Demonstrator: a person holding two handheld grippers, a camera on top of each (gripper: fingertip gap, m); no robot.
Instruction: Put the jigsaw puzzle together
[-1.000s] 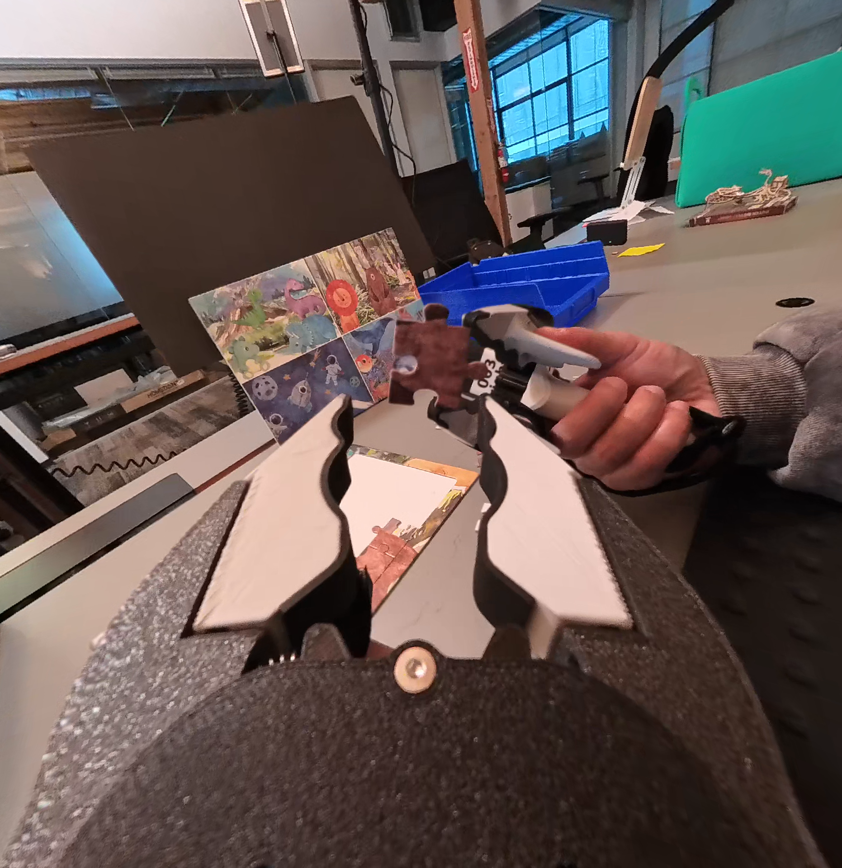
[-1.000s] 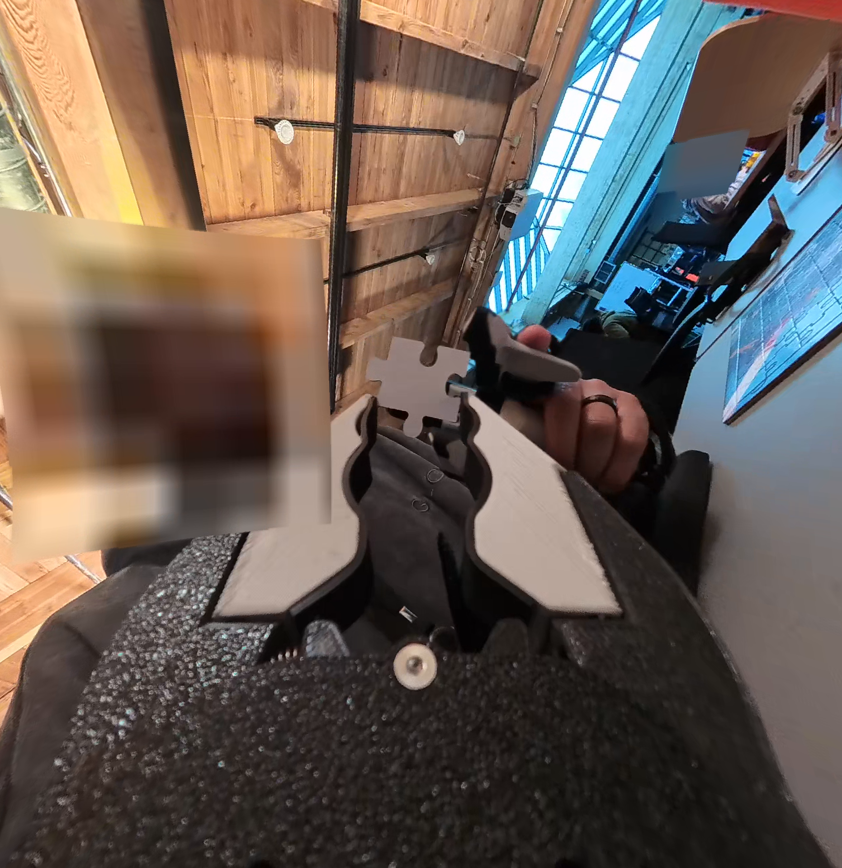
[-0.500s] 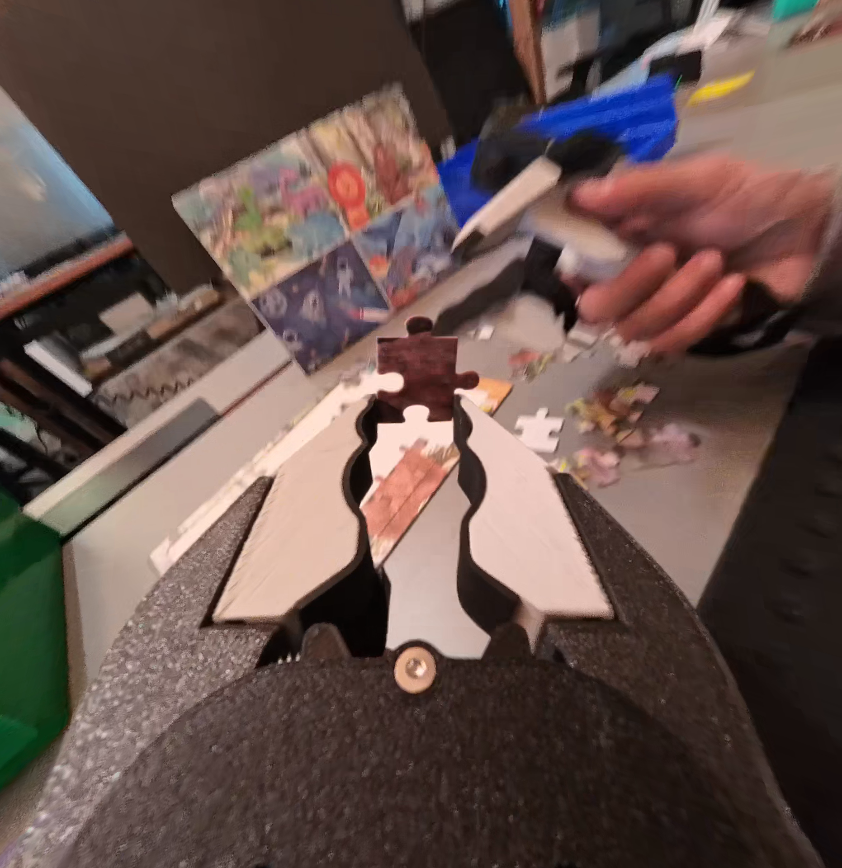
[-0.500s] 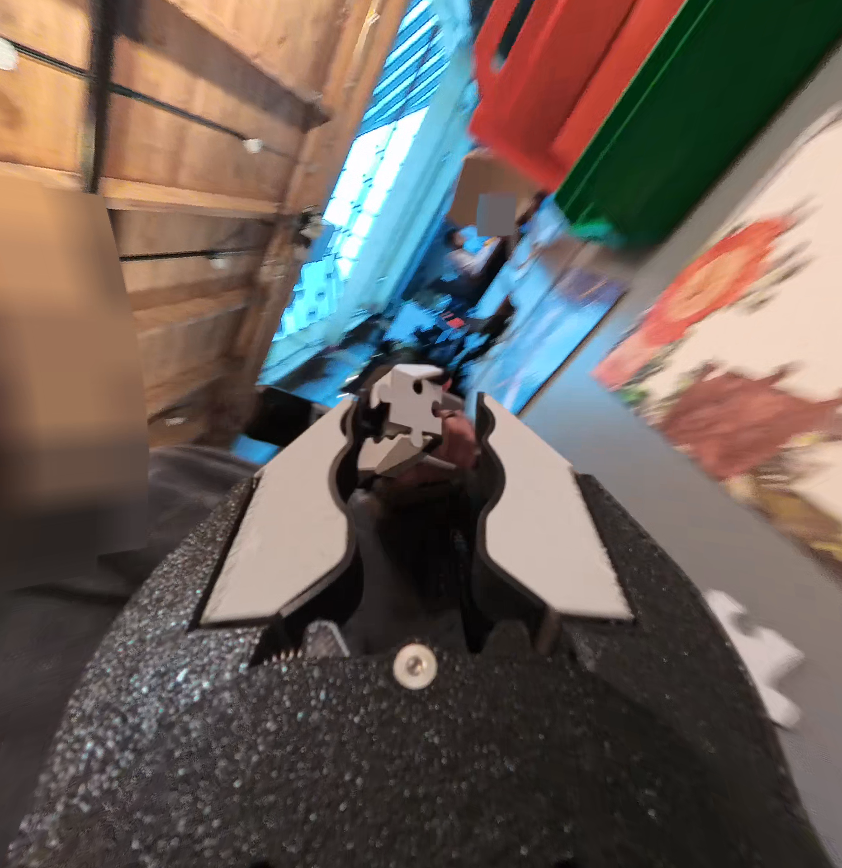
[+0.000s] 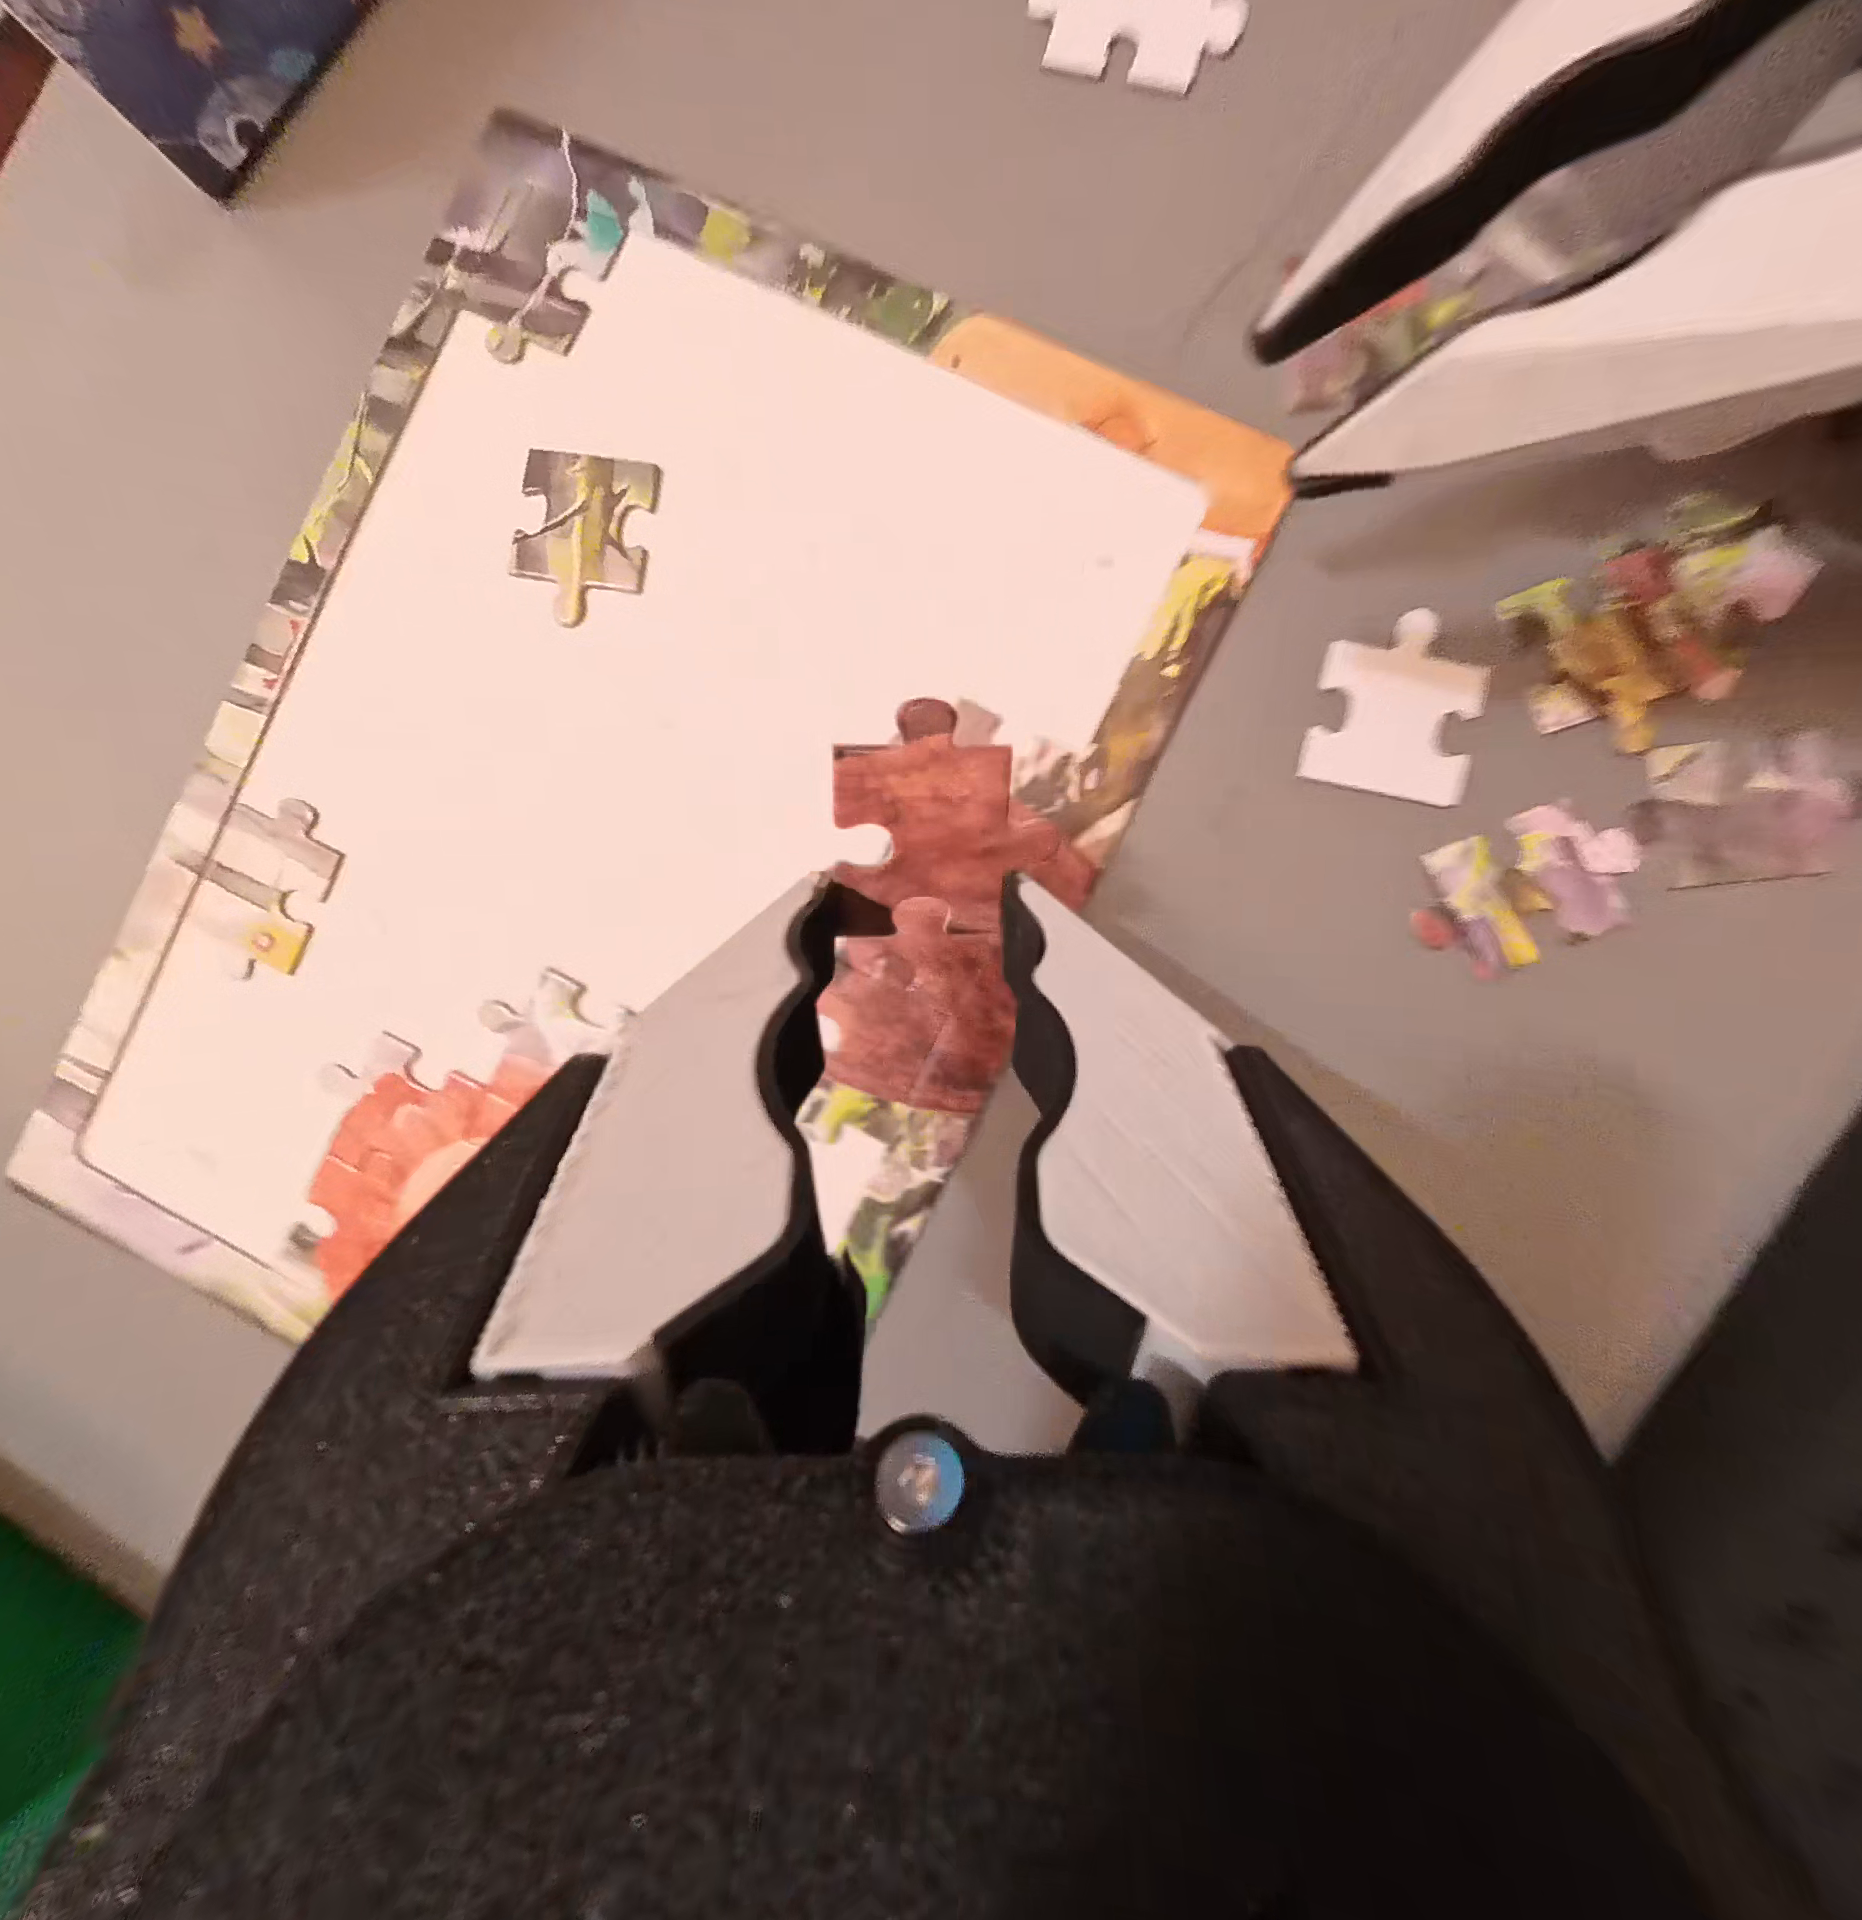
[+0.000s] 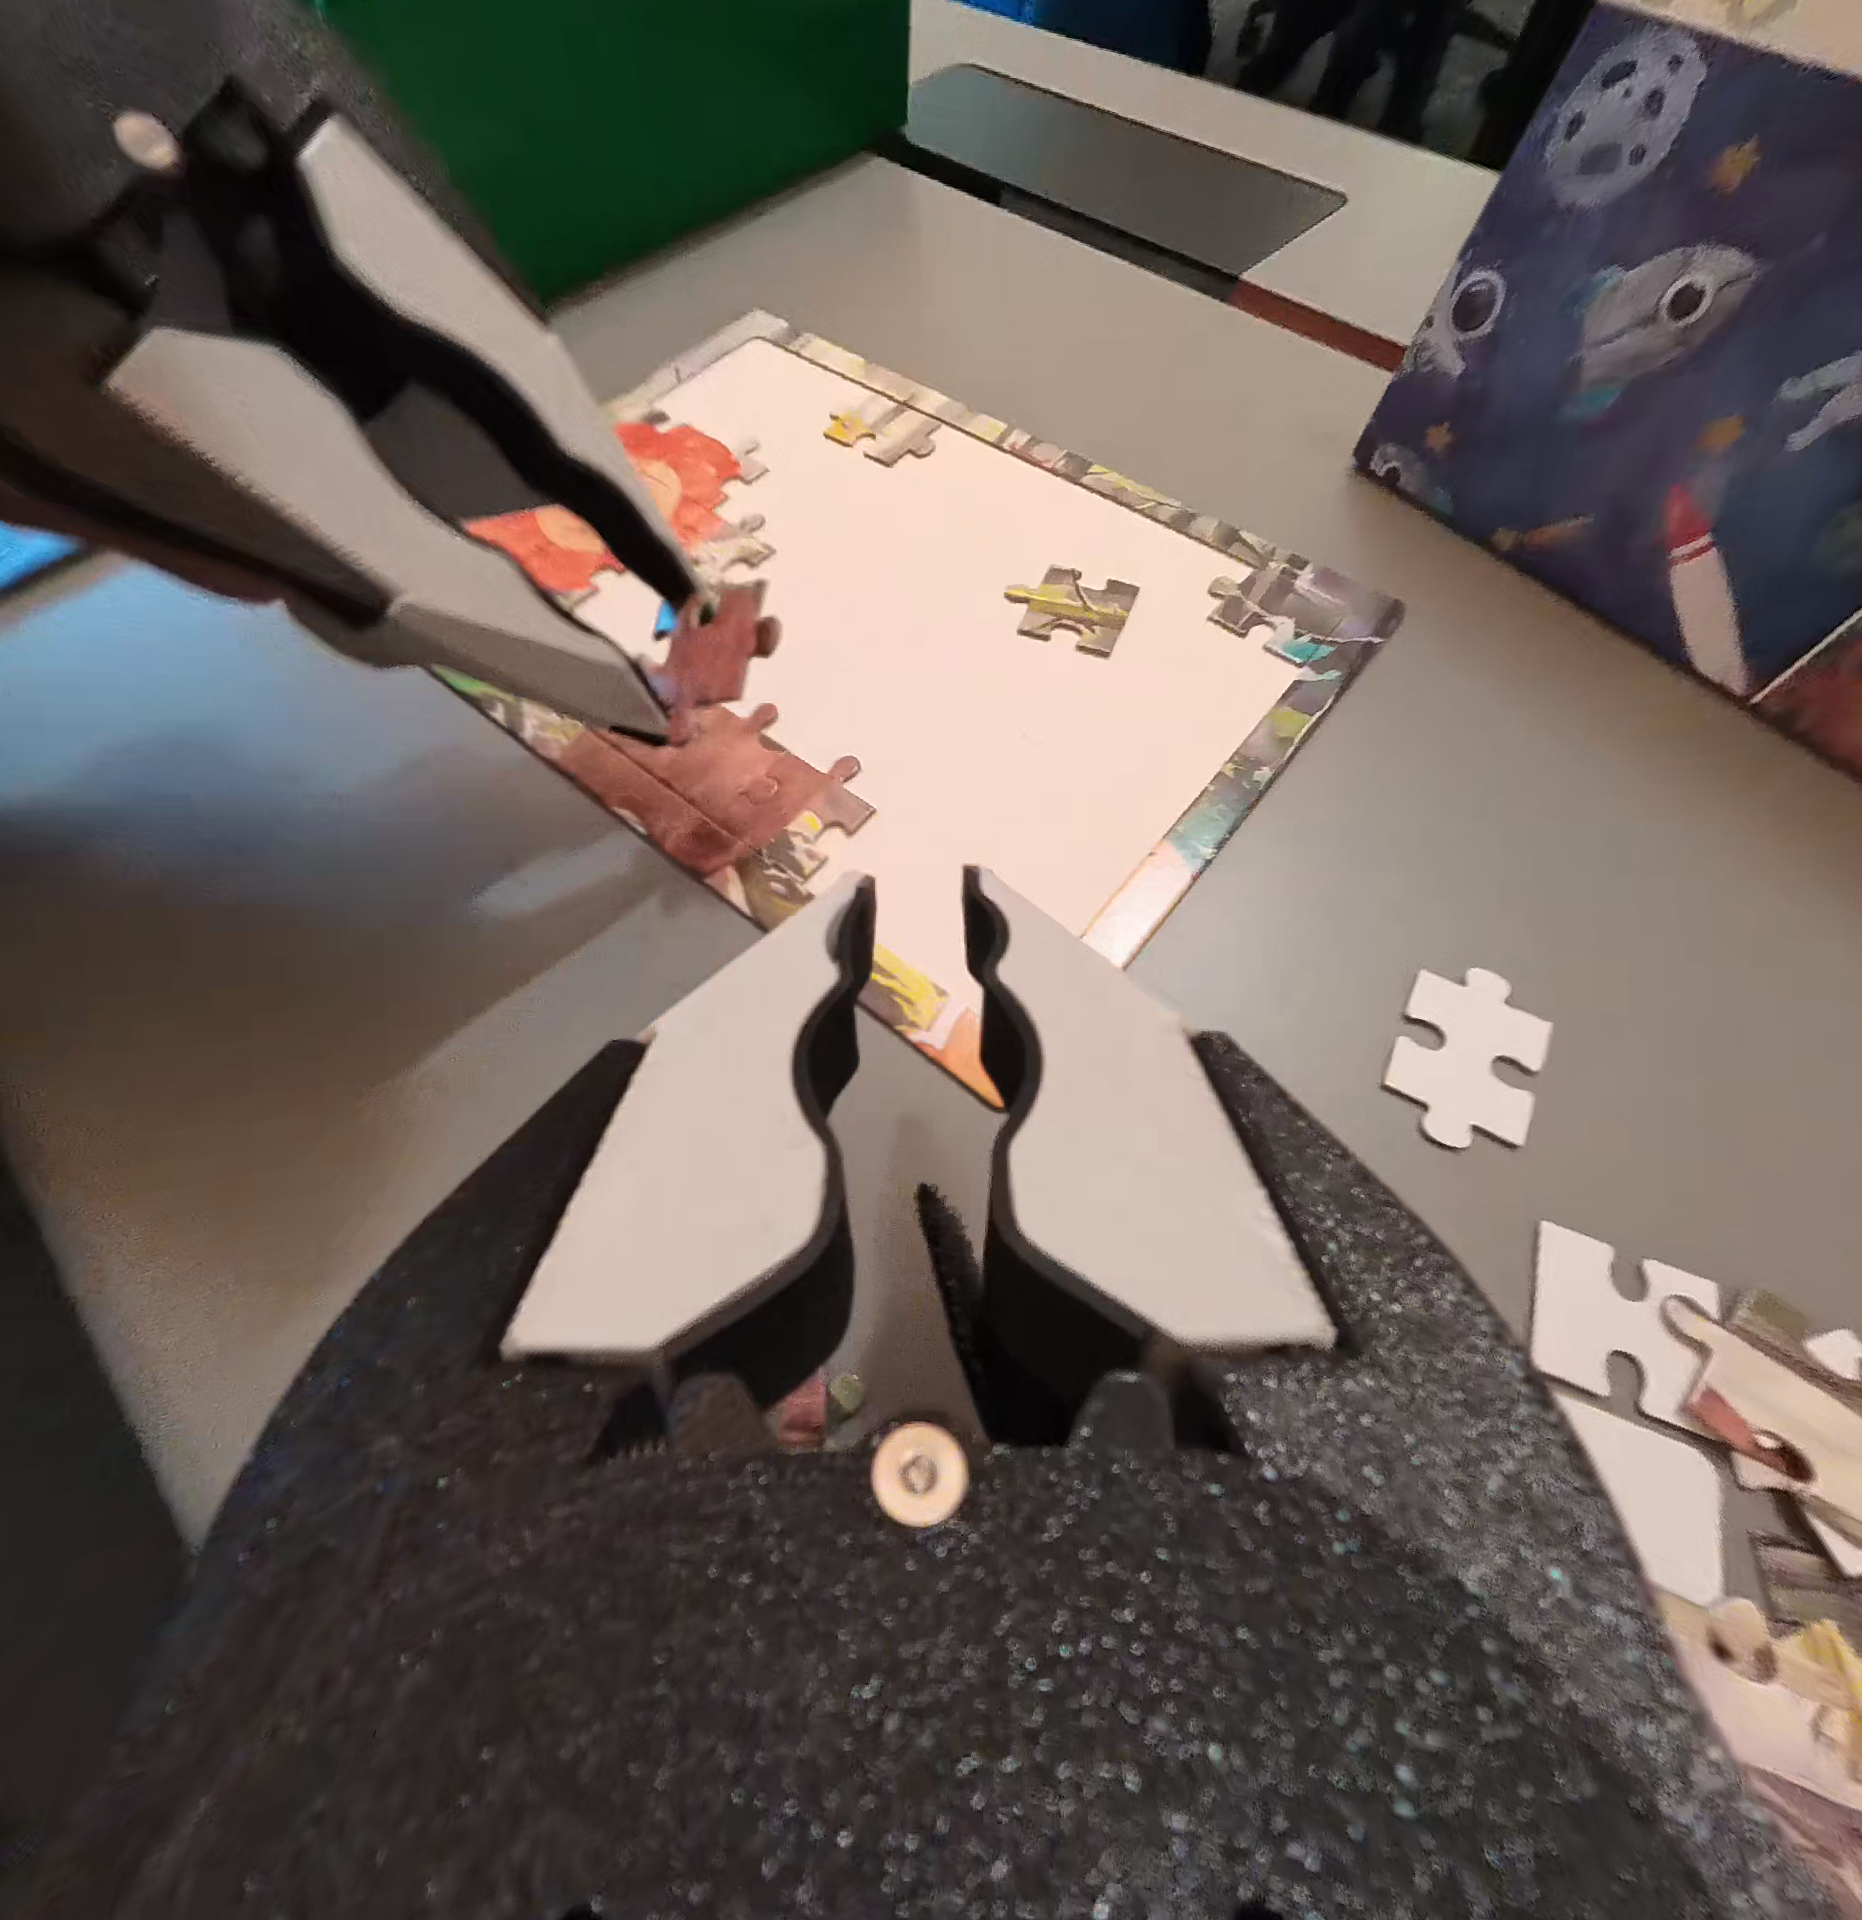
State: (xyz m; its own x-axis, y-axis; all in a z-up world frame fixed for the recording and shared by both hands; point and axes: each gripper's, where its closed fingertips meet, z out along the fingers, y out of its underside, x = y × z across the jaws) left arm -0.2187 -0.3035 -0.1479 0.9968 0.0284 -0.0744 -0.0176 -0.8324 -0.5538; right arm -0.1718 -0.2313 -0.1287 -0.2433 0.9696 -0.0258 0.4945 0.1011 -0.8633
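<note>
- The left gripper (image 5: 916, 883) has its jaws clamped on a brown puzzle piece (image 5: 932, 816), held low over the near right part of the puzzle tray (image 5: 1197, 665), just above the brown pieces already laid (image 6: 729, 790) there.
- The right gripper (image 6: 916, 894) is empty, its jaws a little apart, hovering over the tray's corner nearest it.
- By my judgement the puzzle is only begun: a red-orange cluster (image 5: 407, 1132) sits along the tray's near edge and the brown run beside it.
- Farther in, most of the tray's white floor is bare, with one lone piece (image 5: 584, 535) in the middle and single ones at the far edges.
- On the desk (image 5: 1374, 1143) right of the tray lie unplaced loose pieces (image 5: 1623, 790), some face down (image 5: 1389, 722).
- Much remains: seating this piece, then nearly all the interior.
</note>
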